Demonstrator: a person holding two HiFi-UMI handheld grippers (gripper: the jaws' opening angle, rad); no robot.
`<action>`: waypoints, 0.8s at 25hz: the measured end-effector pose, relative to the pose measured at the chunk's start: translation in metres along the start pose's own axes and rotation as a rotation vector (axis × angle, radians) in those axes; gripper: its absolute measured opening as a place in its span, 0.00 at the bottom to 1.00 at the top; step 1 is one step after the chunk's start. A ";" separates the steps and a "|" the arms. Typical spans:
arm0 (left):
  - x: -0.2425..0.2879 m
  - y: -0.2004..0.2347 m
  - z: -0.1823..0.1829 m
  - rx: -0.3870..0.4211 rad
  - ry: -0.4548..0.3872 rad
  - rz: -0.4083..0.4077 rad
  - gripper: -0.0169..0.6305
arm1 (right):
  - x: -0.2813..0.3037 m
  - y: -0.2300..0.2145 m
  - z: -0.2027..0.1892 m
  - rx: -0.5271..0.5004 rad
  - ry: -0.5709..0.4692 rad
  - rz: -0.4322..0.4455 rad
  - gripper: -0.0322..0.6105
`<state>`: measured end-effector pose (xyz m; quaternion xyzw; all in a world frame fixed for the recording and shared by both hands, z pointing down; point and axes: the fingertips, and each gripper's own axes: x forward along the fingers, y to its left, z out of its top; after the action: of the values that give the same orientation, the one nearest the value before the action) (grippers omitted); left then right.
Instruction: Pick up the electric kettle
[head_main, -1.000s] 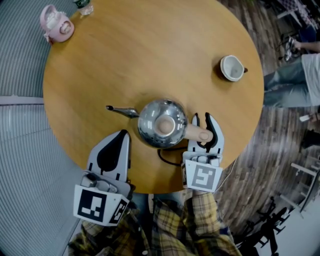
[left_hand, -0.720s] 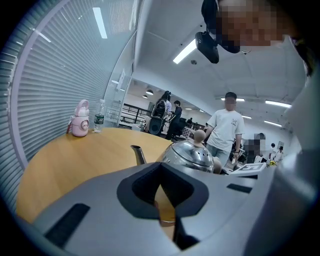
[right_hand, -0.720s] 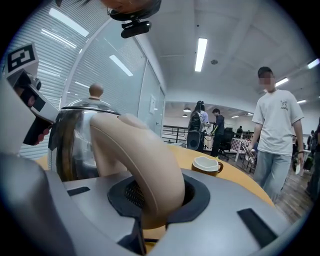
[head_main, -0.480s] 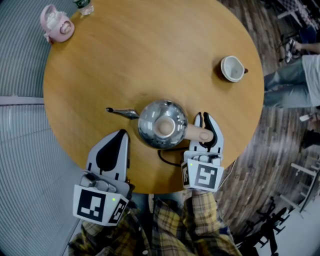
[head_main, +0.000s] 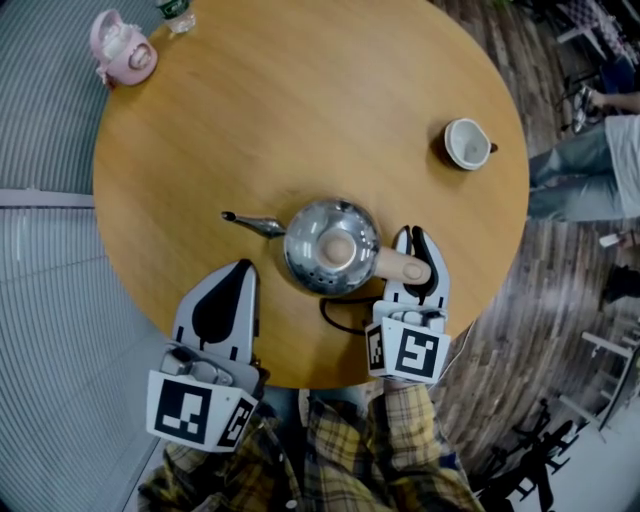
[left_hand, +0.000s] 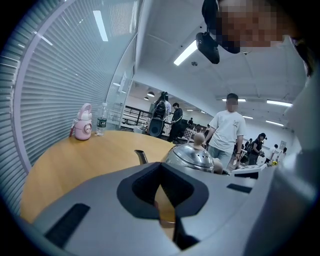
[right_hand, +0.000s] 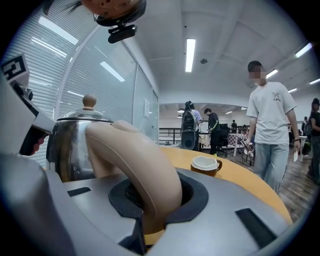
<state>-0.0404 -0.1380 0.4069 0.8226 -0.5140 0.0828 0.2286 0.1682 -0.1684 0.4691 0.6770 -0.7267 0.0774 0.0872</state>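
Since a second ago, the jaws of our right gripper (head_main: 410, 245) have been closing, and they now pinch the curved beige handle (head_main: 400, 267) of the electric kettle, which fills the gap between them. Nearest to us are our yellow plaid sleeves (head_main: 400, 450), just past the near edge of the round wooden table (head_main: 300, 100). Our left gripper (head_main: 244, 268) rests over the near left part of the table with its jaws together and nothing between them. It is near the kettle but apart from it.

The shiny round steel electric kettle (head_main: 330, 247) stands upright near the middle of the near half of the table. Its handle points right into our right gripper, and its thin curved spout (head_main: 250, 222) points left. A beige knob sits on its lid, and a black cord (head_main: 340, 318) loops out from under it toward the near edge.

Farther off on the right stands a brown cup with a white inside (head_main: 466, 143), well apart from the kettle. At the far left edge sits a pink rounded flask (head_main: 124, 48), with a clear plastic bottle (head_main: 175, 12) just beside it.
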 end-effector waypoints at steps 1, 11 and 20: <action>-0.001 0.001 0.001 0.000 -0.002 0.002 0.03 | 0.000 0.000 0.001 0.002 -0.001 -0.002 0.16; -0.004 0.002 0.009 -0.001 -0.016 0.015 0.03 | 0.006 -0.006 0.019 0.031 -0.043 -0.018 0.16; -0.005 -0.002 0.019 0.001 -0.034 0.014 0.03 | 0.006 -0.005 0.040 0.006 -0.077 -0.003 0.16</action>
<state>-0.0431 -0.1422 0.3874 0.8205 -0.5233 0.0709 0.2188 0.1715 -0.1841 0.4317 0.6809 -0.7282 0.0533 0.0574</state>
